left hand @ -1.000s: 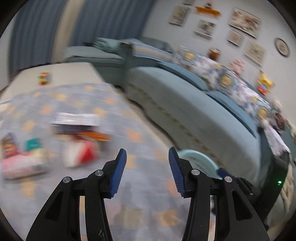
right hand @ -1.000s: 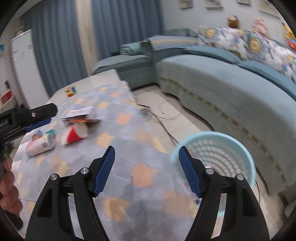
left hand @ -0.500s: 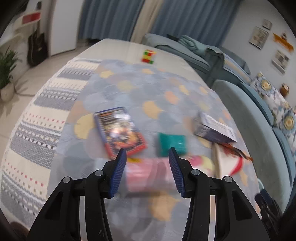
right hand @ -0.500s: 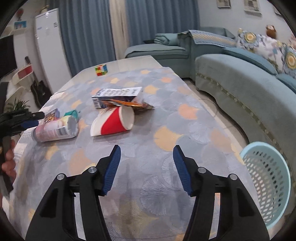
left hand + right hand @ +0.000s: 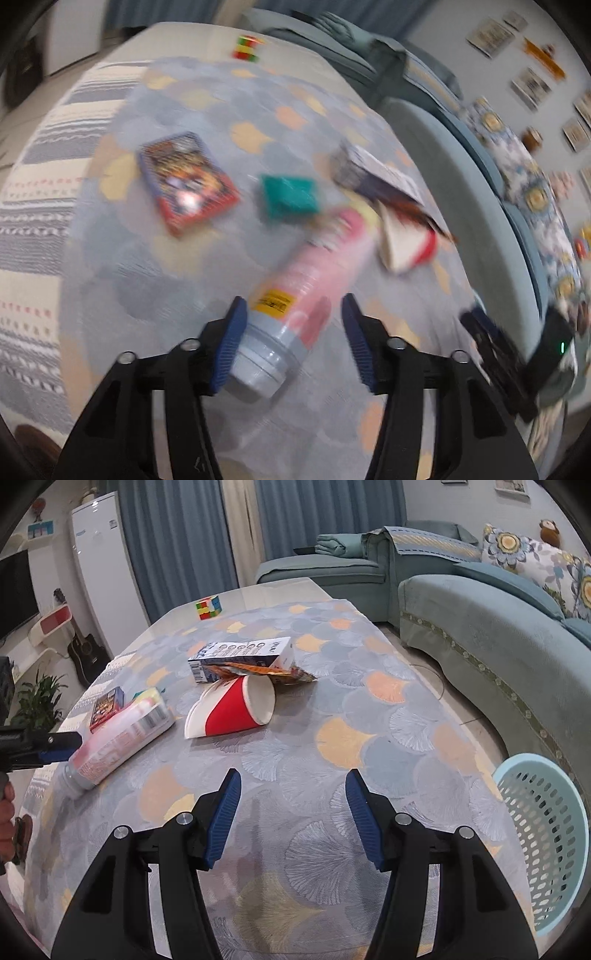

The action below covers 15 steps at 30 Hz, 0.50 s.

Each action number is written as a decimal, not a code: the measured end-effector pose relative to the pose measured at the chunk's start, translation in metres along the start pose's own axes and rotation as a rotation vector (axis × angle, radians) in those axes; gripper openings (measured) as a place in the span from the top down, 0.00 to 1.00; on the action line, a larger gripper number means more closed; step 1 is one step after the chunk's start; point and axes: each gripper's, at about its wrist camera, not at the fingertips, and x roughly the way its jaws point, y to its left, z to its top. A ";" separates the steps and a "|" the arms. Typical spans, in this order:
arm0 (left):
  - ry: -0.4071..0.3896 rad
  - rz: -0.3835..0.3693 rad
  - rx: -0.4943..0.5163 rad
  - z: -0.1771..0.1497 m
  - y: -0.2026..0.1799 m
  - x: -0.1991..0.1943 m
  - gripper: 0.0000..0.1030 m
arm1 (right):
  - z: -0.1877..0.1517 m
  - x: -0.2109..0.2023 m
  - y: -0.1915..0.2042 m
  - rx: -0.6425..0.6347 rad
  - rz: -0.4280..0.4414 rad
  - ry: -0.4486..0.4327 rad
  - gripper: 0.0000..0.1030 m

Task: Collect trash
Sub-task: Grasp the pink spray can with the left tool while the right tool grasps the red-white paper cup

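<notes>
Left wrist view: the left gripper (image 5: 291, 328) has just been opening, its fingers (image 5: 231, 341) straddling the grey-capped end of a pink bottle (image 5: 295, 291) lying on the counter (image 5: 110, 258), unclenched (blurred).

Right wrist view: the right gripper (image 5: 291, 816) has fingers spread, grasping nothing; a red paper cup (image 5: 232, 710) lies at 11 o'clock, the basket (image 5: 546, 834) at 3 o'clock.

Bottle (image 5: 122, 734) left of cup (image 5: 232, 710) on table (image 5: 369, 738); carton (image 5: 240, 657) behind cup; basket (image 5: 546, 842) right, beside table.
</notes>
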 end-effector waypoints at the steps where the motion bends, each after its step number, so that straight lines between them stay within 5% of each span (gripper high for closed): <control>1: 0.011 0.001 0.037 -0.004 -0.010 0.003 0.40 | 0.000 0.000 0.001 -0.008 0.001 -0.001 0.46; 9: 0.013 0.162 0.199 -0.009 -0.055 0.048 0.32 | 0.013 0.011 0.011 -0.026 0.079 0.053 0.44; 15: -0.069 0.183 0.121 -0.001 -0.046 0.060 0.52 | 0.046 0.030 0.040 -0.067 0.089 0.059 0.24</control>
